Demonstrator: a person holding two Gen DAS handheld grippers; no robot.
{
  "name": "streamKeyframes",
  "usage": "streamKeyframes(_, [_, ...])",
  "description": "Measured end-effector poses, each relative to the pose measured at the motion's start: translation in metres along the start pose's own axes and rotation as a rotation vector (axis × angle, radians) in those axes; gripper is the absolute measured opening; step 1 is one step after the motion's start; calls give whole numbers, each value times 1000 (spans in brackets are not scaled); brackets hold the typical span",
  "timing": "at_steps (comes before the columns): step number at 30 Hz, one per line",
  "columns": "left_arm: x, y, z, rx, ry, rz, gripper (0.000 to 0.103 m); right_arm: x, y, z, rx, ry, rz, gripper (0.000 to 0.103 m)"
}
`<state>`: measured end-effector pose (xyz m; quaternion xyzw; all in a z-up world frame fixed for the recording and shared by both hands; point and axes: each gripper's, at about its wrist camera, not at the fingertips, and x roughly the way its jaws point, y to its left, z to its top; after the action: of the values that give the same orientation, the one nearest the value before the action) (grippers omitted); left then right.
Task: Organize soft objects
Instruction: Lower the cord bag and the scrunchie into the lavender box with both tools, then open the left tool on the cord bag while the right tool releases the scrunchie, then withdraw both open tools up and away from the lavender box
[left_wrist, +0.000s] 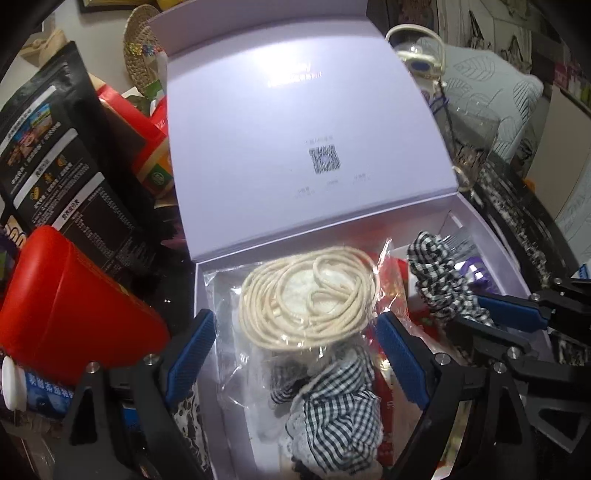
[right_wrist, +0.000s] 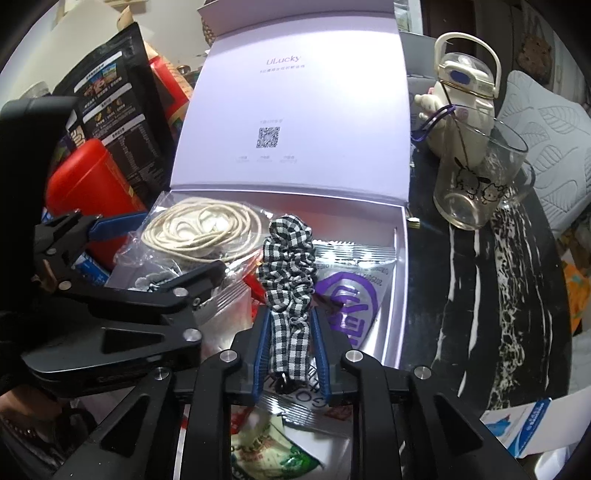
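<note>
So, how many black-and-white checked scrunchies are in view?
2: one scrunchie held in the right claw over the box; another inside it, under the left claw. More may be hidden.

2 gingham scrunchies (left_wrist: 439, 280) (left_wrist: 332, 410), 1 cord coil (left_wrist: 310, 295), 1 open box (left_wrist: 295, 129), 1 glass mug (right_wrist: 476, 177).

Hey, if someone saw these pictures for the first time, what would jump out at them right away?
Probably the big pale lilac box in the middle, its lid standing open. Next, the black-and-white checked scrunchie pinched in the right gripper above the box, and the coil of cream cord in a clear bag between the open fingers of the left gripper. The bright red container left of the box also stands out.
</note>
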<state>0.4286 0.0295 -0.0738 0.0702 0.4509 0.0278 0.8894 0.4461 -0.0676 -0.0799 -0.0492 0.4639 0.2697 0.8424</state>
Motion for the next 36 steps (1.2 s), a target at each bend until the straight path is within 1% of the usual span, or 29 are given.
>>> streamKeyframes(2, [-7, -1, -3, -2, -17, 13, 89, -4, 0, 1, -4, -7, -3, 23])
streamKeyframes(4, [-12, 0, -5, -13, -28, 17, 89, -7, 0, 1, -12, -7, -9, 28])
streamKeyframes(6, [-19, 9, -11, -65, -35, 0, 89, -10, 0, 1, -12, -1, 0, 36])
streamKeyframes(8, [-25, 15, -15, -91, -36, -24, 89, -12, 2, 1, -17, -2, 14, 42])
streamKeyframes(10, [-28, 20, -18, -96, -36, -25, 89, -16, 3, 0, -29, -8, 9, 44])
streamKeyframes(12, [-33, 21, -19, -89, -47, -17, 89, -19, 7, 0, -40, -18, -20, 56])
streamKeyframes(14, [-37, 22, -21, -85, -55, -16, 89, -24, 7, -3, -50, -32, -17, 61])
streamKeyframes(16, [-41, 22, -22, -82, -58, -18, 89, -25, 7, -6, -39, -24, -7, 61])
streamKeyframes(18, [-44, 21, -22, -80, -58, -21, 89, -28, 7, -8, -33, -19, -16, 61])
streamKeyframes(21, [-52, 20, -23, -81, -61, -19, 89, -35, 7, -9, -21, -34, -26, 61])
streamKeyframes(26, [-72, 18, -25, -89, -97, -44, 89, -57, 6, -18, 1, -61, -15, 62])
streamKeyframes(29, [-86, 17, -27, -91, -120, -14, 89, -73, 7, -24, -1, -86, -31, 62])
streamKeyframes(36, [-119, 14, -29, -94, -186, -42, 89, -107, 13, -32, 12, -134, -70, 62])
